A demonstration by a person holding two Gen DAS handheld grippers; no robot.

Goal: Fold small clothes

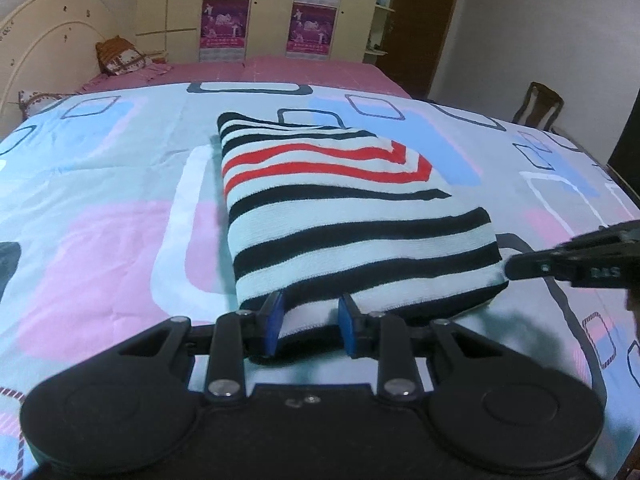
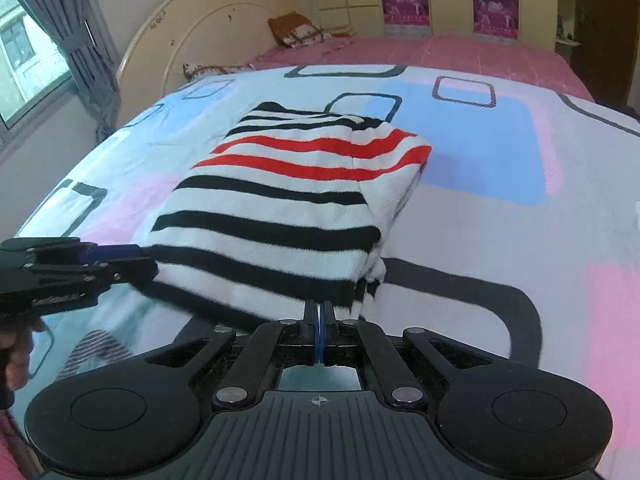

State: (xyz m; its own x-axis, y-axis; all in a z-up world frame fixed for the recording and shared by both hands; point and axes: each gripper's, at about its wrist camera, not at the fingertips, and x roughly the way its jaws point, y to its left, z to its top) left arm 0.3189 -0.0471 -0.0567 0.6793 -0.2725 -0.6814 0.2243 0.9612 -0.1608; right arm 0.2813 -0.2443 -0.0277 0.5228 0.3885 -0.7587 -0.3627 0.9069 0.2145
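Note:
A folded knit garment with black, white and red stripes (image 1: 340,216) lies on the patterned bedsheet (image 1: 100,220); it also shows in the right wrist view (image 2: 280,208). My left gripper (image 1: 310,322) is open, its blue pads on either side of the garment's near hem, which lies between them. My right gripper (image 2: 319,322) is shut, its tips at the garment's near right corner; whether cloth is pinched is hidden. Each gripper shows in the other's view, the right (image 1: 560,266) and the left (image 2: 80,268).
The bedsheet (image 2: 520,240) has pink, blue and grey squares. A pink sheet (image 1: 280,74), pillows (image 1: 120,56) and a headboard (image 2: 200,28) lie beyond. A wardrobe (image 1: 272,4), a wooden chair (image 1: 540,108) and a window with curtain (image 2: 52,40) surround the bed.

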